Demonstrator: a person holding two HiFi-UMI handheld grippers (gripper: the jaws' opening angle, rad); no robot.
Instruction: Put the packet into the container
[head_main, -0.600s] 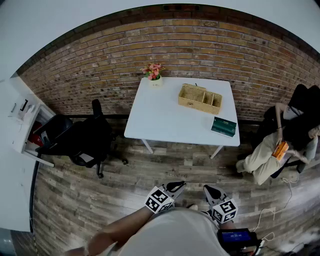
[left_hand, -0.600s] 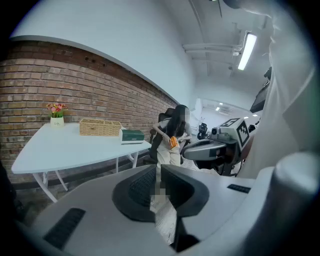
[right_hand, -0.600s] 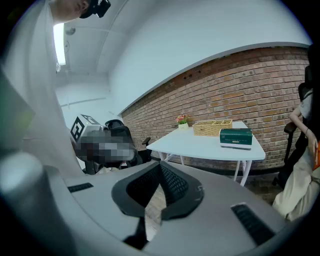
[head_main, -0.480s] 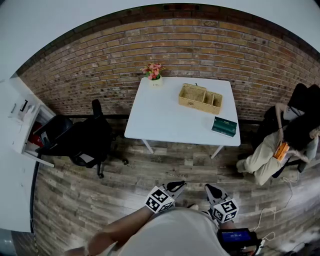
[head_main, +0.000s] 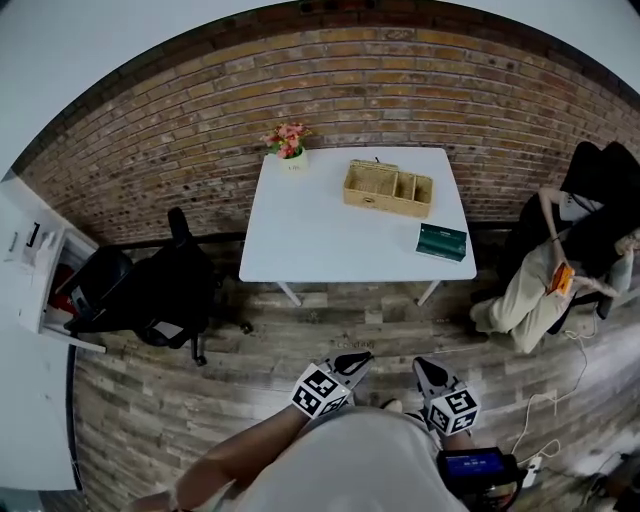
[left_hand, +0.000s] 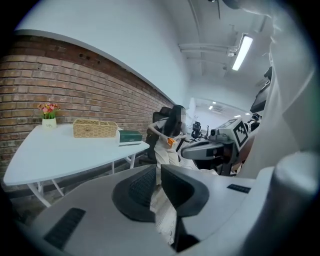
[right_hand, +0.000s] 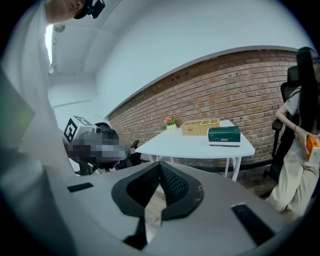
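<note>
A dark green packet (head_main: 442, 241) lies near the right front corner of the white table (head_main: 320, 240), well ahead of me. Behind it stands a woven basket container (head_main: 388, 189) with compartments. Both grippers hang low, close to my body and far from the table. My left gripper (head_main: 352, 362) has its jaws together with nothing between them. My right gripper (head_main: 428, 372) is shut too and empty. The left gripper view shows the packet (left_hand: 130, 136) beside the basket (left_hand: 95, 128). The right gripper view shows the packet (right_hand: 224, 135) in front of the basket (right_hand: 200, 127).
A small flower pot (head_main: 287, 146) stands at the table's back left corner. A black office chair (head_main: 150, 295) sits left of the table, with a white cabinet (head_main: 30, 300) beyond it. A seated person (head_main: 540, 290) is right of the table. A brick wall runs behind.
The head view has shifted slightly, so the table sits a little higher and further left in the picture. Both grippers stay low by my body, shut and empty.
</note>
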